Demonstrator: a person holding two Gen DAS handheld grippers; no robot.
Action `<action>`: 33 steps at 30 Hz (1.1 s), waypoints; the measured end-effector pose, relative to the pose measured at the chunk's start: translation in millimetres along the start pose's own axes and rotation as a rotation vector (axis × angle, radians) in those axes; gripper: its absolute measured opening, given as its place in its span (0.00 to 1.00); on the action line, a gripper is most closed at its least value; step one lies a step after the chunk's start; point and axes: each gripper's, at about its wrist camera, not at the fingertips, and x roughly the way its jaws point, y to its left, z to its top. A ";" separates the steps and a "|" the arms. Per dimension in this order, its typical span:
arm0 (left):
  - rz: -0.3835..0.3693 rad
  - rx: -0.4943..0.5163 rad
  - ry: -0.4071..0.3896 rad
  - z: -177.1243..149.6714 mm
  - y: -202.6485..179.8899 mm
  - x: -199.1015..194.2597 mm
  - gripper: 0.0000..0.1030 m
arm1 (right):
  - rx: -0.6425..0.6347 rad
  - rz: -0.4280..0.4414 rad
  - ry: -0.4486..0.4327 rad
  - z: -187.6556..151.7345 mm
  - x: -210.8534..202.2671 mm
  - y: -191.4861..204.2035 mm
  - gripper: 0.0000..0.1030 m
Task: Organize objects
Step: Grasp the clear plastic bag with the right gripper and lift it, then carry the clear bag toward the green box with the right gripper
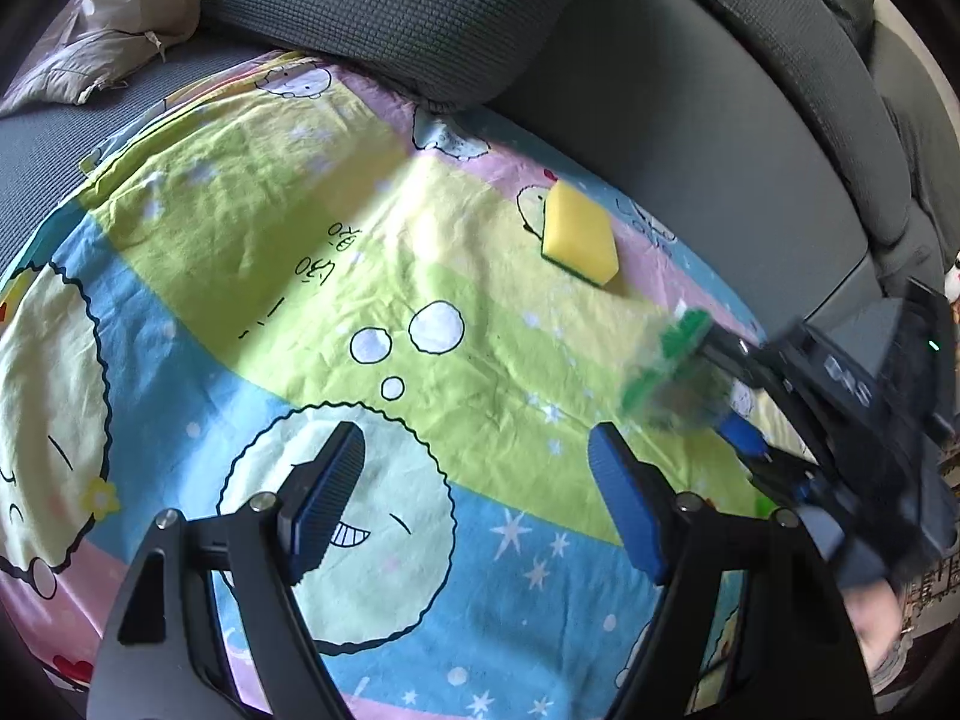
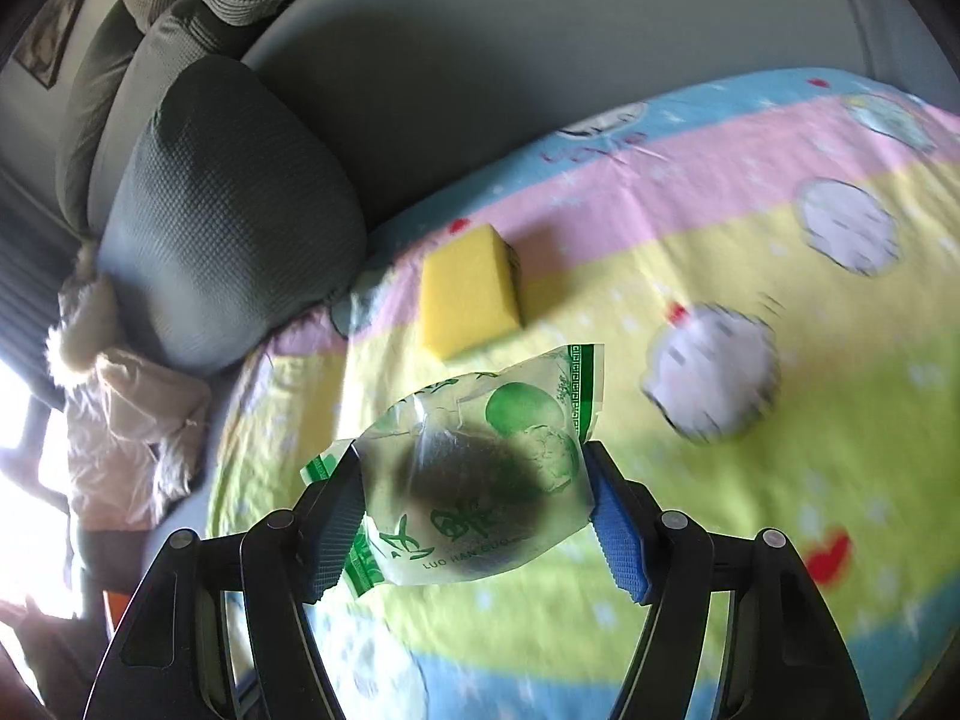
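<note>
My right gripper (image 2: 474, 504) is shut on a clear snack packet (image 2: 480, 468) with green print and a dark round thing inside, held above the cartoon cloth (image 2: 750, 396). In the left wrist view the same packet (image 1: 666, 360) and the right gripper (image 1: 720, 396) show blurred at the right. A yellow sponge (image 2: 471, 291) with a green underside lies on the cloth beyond the packet; it also shows in the left wrist view (image 1: 579, 234). My left gripper (image 1: 477, 498) is open and empty above the cloth.
The colourful cloth (image 1: 300, 240) covers a grey sofa seat. A grey cushion (image 1: 408, 12) and the sofa backrest (image 1: 690, 90) stand behind it. A beige garment (image 2: 126, 420) lies at the sofa's far end, near the cushion (image 2: 234, 210).
</note>
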 end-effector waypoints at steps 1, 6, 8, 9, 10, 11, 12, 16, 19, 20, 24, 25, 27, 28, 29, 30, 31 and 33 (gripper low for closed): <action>0.011 0.005 0.002 -0.8 -0.3 0.4 0.73 | 0.007 -0.025 0.007 -6.9 -5.7 -2.9 0.69; 0.034 0.019 -0.002 -2.4 2.2 0.4 0.73 | 0.120 -0.045 0.036 -54.7 -30.8 -37.1 0.69; 0.050 0.028 0.003 -3.6 3.8 2.2 0.73 | 0.156 -0.027 0.054 -61.6 -33.5 -47.2 0.69; 0.060 0.030 0.005 -4.2 4.1 3.2 0.73 | 0.144 -0.028 0.061 -62.2 -33.7 -48.8 0.69; 0.071 0.032 0.010 -4.6 4.6 4.6 0.73 | 0.129 -0.040 0.066 -61.1 -32.7 -49.0 0.70; 0.082 0.035 0.017 -5.1 4.9 6.7 0.73 | 0.122 -0.058 0.069 -60.2 -31.5 -49.2 0.70; 0.087 0.037 0.023 -5.9 4.8 8.3 0.73 | 0.120 -0.083 0.075 -59.6 -28.8 -49.6 0.70; 0.080 0.053 0.049 -8.5 1.5 13.1 0.73 | 0.129 -0.055 0.083 -57.9 -23.0 -53.6 0.76; 0.064 0.060 0.053 -10.8 -3.6 13.2 0.73 | 0.124 -0.048 0.071 -57.6 -26.1 -53.8 0.77; 0.059 0.062 0.056 -12.0 -5.6 13.4 0.73 | 0.121 -0.045 0.063 -57.5 -28.3 -53.5 0.77; 0.006 0.067 0.070 -16.7 -14.7 12.4 0.73 | 0.129 -0.018 -0.003 -57.4 -45.8 -55.0 0.77; -0.015 0.070 0.071 -18.1 -17.7 11.4 0.73 | 0.138 -0.019 -0.025 -57.0 -50.7 -56.5 0.77; -0.030 0.081 0.069 -21.3 -24.2 10.2 0.74 | 0.145 -0.015 -0.070 -55.8 -61.4 -58.9 0.77; -0.033 0.088 0.071 -22.8 -27.7 10.3 0.74 | 0.143 -0.013 -0.082 -55.1 -64.6 -60.2 0.77; -0.039 0.093 0.076 -24.0 -30.9 11.1 0.74 | 0.142 -0.009 -0.092 -54.4 -68.1 -61.3 0.77; -0.048 0.097 0.081 -25.2 -33.5 11.6 0.74 | 0.142 -0.003 -0.102 -53.8 -71.4 -62.8 0.77; -0.059 0.101 0.087 -26.8 -36.5 12.8 0.74 | 0.144 0.002 -0.110 -53.1 -73.7 -64.1 0.77; -0.071 0.109 0.101 -29.5 -41.0 15.2 0.74 | 0.147 0.016 -0.121 -52.9 -78.5 -67.5 0.77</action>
